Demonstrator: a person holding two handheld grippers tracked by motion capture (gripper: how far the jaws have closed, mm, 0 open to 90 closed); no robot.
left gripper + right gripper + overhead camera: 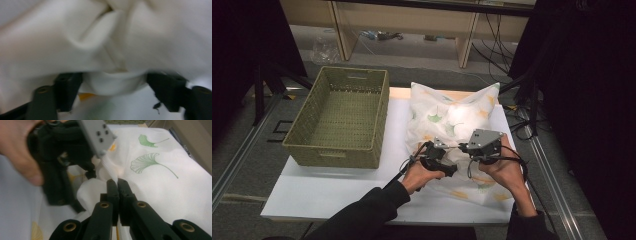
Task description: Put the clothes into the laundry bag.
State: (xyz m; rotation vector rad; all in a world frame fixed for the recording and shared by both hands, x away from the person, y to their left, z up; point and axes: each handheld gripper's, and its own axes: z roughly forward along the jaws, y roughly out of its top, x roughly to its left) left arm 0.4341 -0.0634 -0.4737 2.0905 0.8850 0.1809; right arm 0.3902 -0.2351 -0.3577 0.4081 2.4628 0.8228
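in the high view, a white pillow [451, 131] printed with green and yellow ginkgo leaves is seen lying on the white tabletop [332, 187], just to the right of a green woven basket [341, 116] that stands on the tabletop's left part. the near half of the pillow is worked on by both hands. the left tool [438, 150] is held low over the pillow's near-left part, and the right tool [472, 148], with a grey three-cornered plate on top, is held just beside it over the pillow's middle. the two tools are seen near each other, almost touching. dark sleeves come in from the bottom edge.

in the left gripper view, the left tool [113, 86] is shown with its jaws standing moderately apart, one at the lower left and one at the lower right. a bunched fold of the white pillow cover [110, 50] lies between them and above them; whether the pads press on it cannot be told, as the picture is blurred. a bit of yellow print is seen under the fold.

in the right gripper view, the right tool [117, 182] is shown with its jaws brought tightly together, and a thin ridge of the pillow cover [160, 185] appears pinched at their tips. green ginkgo leaves are printed on the cloth to the right. the left tool [87, 170] and the hand [20, 152] that holds it are seen close by at the upper left, against the same crumpled cloth.
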